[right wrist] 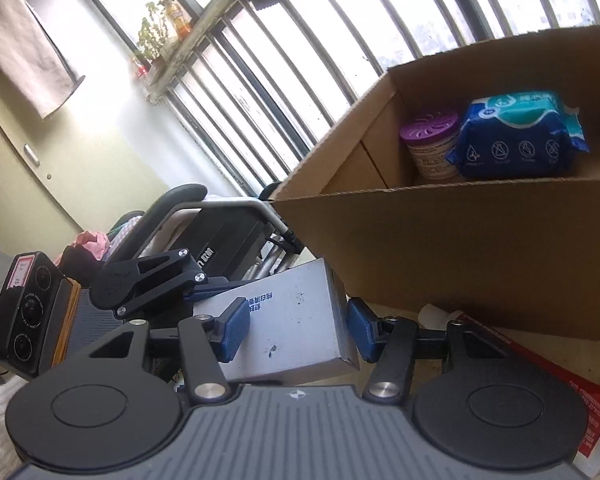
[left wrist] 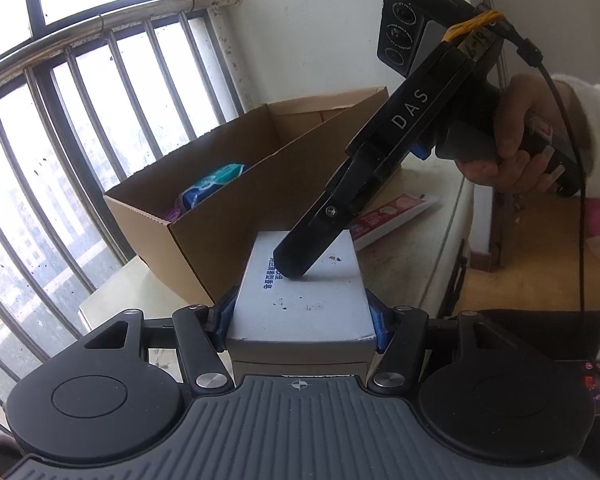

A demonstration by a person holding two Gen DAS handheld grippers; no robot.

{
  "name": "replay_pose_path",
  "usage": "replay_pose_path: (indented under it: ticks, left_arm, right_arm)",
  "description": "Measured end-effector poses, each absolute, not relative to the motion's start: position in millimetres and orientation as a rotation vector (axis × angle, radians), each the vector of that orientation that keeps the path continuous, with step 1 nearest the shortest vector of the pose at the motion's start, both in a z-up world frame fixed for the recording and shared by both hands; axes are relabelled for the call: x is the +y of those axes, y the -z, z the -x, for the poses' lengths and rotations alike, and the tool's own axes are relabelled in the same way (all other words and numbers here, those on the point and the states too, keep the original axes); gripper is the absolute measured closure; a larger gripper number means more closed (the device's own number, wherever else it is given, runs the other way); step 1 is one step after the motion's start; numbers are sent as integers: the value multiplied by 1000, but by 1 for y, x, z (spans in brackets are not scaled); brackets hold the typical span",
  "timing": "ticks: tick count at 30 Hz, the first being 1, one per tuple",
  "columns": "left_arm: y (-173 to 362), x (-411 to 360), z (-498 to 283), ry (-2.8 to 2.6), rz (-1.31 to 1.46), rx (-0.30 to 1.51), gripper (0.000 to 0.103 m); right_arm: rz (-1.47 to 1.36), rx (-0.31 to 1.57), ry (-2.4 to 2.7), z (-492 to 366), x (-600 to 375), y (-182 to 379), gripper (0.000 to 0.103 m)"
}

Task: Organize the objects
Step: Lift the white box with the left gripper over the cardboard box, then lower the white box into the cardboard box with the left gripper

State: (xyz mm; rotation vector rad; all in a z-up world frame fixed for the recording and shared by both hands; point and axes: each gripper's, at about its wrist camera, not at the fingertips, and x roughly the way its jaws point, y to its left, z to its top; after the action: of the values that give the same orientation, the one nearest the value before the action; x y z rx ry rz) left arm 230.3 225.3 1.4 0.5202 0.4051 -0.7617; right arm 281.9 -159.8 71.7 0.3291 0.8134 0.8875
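Note:
A white flat box [left wrist: 304, 296] with blue print is clamped between the blue pads of my left gripper [left wrist: 302, 318], near the edge of a pale table [left wrist: 432, 240]. My right gripper [left wrist: 296, 256] comes down from the upper right, one finger resting on the box's top. In the right wrist view the same box [right wrist: 296, 320] lies between the right gripper's spread blue pads [right wrist: 232, 332], which stand around its end; the right gripper [right wrist: 296, 330] is open. The left gripper [right wrist: 156, 280] shows at its left. A cardboard box [right wrist: 460, 232] stands just behind.
The cardboard box [left wrist: 236, 184] holds a blue wipes pack [right wrist: 520, 136] and a purple-lidded tub [right wrist: 430, 144]. A red and white toothpaste carton [left wrist: 392, 216] lies beside it on the table. Window bars [left wrist: 80, 120] stand behind. A wheelchair [right wrist: 204, 232] is on the left.

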Motion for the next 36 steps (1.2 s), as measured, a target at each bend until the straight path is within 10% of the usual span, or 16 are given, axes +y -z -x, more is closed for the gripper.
replay_pose_path:
  ticks: [21,36]
  left_arm:
    - [-102,156,-268,858,-600,175,43]
    - [-62,81,-402,1085,-669,417,43]
  right_arm:
    - [-317,551,-855,-293,-247,-176,49]
    - [-183,810,-649,-388,-283,-150,49]
